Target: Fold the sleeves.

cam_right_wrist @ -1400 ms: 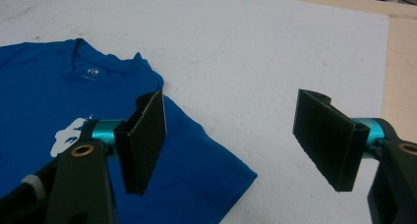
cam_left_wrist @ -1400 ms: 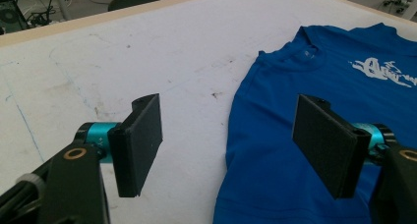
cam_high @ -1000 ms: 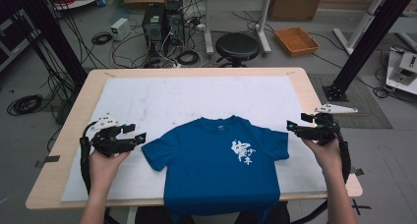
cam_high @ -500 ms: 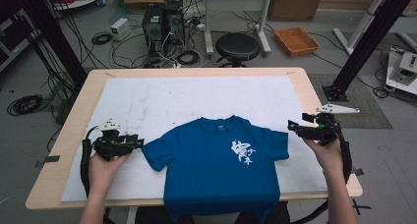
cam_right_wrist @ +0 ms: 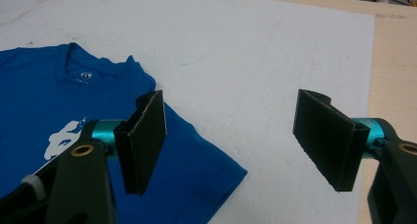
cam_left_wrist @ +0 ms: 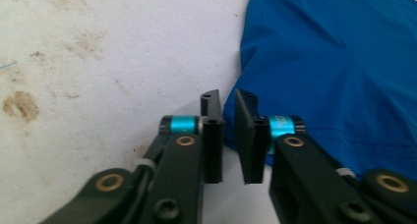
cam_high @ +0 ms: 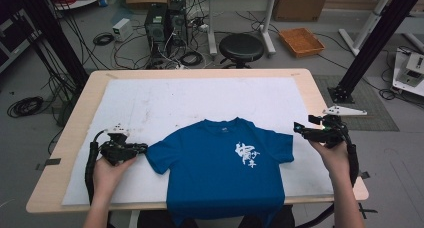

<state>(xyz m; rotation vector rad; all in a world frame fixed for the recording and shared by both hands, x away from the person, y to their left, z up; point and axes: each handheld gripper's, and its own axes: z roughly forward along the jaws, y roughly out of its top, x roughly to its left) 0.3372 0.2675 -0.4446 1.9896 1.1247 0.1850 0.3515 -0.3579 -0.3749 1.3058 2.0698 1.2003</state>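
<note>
Left gripper (cam_high: 141, 149) at the shirt's (cam_high: 222, 168) left sleeve: its jaws have just been closing and now stand nearly together, a thin slit between them. In the left gripper view (cam_left_wrist: 230, 135) the sleeve edge sits at that slit and behind the right-hand pad; whether cloth is truly pinched cannot be told, as the pads hide the contact. Right gripper (cam_high: 298, 130) just off the shirt's right sleeve, jaws spread wide, nothing between them; in the right gripper view (cam_right_wrist: 236, 140) bare mat (cam_right_wrist: 255, 52) shows through the gap, and the sleeve corner lies below the left-hand pad, apart from it. Shirt (cam_right_wrist: 44, 111): blue, short-sleeved, laid flat and front up on the white mat (cam_high: 200, 100), collar away from the person, white print on the chest. Its hem hangs over the mat's near edge and is cut off at the bottom of the high view. Print too small to read. Mat is stained near the left gripper, brown smudges. Both forearms enter from below the shirt, either side of it.
</note>
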